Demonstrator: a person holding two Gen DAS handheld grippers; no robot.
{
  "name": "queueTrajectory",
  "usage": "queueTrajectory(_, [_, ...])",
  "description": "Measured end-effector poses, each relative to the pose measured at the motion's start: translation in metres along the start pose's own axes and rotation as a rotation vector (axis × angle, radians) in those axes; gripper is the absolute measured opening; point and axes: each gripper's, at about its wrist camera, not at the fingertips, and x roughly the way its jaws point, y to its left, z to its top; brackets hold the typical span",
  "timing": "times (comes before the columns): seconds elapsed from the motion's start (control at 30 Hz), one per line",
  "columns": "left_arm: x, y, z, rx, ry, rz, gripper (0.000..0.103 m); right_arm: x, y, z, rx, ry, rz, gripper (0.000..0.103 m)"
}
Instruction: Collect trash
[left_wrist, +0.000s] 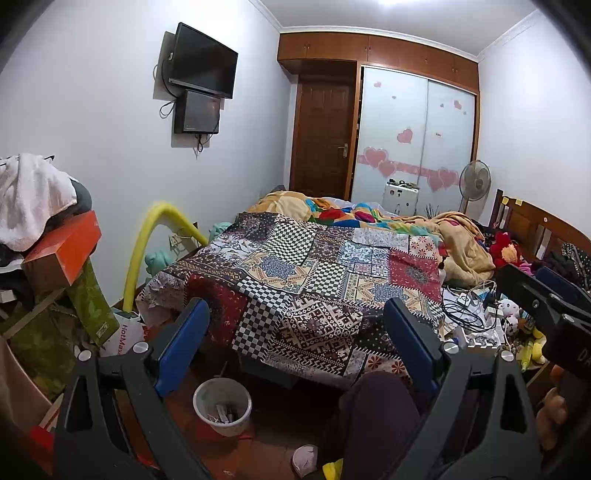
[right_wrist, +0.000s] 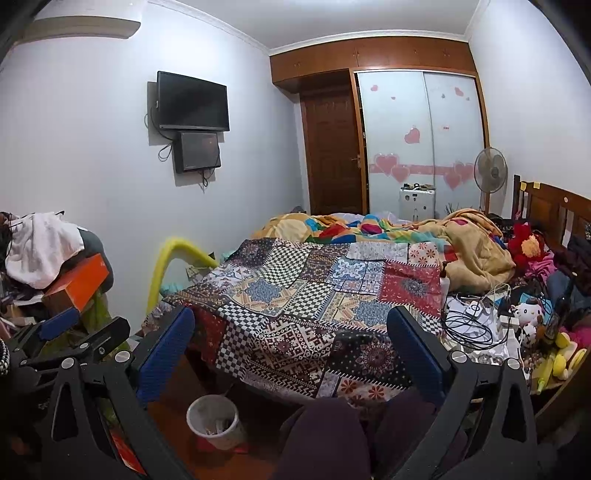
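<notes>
**Grippers Hanging Spread Above Bedroom Bin**

The left gripper (left_wrist: 295, 347), blue-padded and black-framed, is hanging with its jaws spread wide and holding nothing at the bottom of the left wrist frame. The right gripper (right_wrist: 291, 354) is likewise gaping apart and carrying nothing. A round white plastic trash bin (left_wrist: 222, 406), with scraps lying inside, is standing on the dark wooden floor (left_wrist: 280, 439) at lower centre-left, near the foot of the bed draped in a patchwork quilt (left_wrist: 314, 273). A black wall-mounted television (right_wrist: 192, 101) is hanging at upper left.
</notes>
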Motion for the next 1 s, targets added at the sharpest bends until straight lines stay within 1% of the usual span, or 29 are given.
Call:
queueTrajectory(0.53, [-0.0035,0.0033,0.0009,-0.004,-0.008,0.008,0.097,0.0002,0.0004,-0.0001,-0.002,0.001,0.003,0.103])
queueTrajectory(0.8, [-0.0048,0.0015,0.0014,0.007,-0.018,0.007,0.098,0.0012,-0.0018,0.0008,-0.005,0.002,0.009,0.103])
queueTrajectory(0.93, [-0.0065,-0.0008,0.0001,0.018,-0.033,0.02,0.098,0.0003,-0.002,0.0009,-0.004,0.001,0.007,0.103])
queueTrajectory(1.0, [-0.0075,-0.0023,-0.0002,0.027,-0.036,0.01,0.098,0.0012,-0.0043,0.0013,-0.003,-0.002,0.012,0.103])
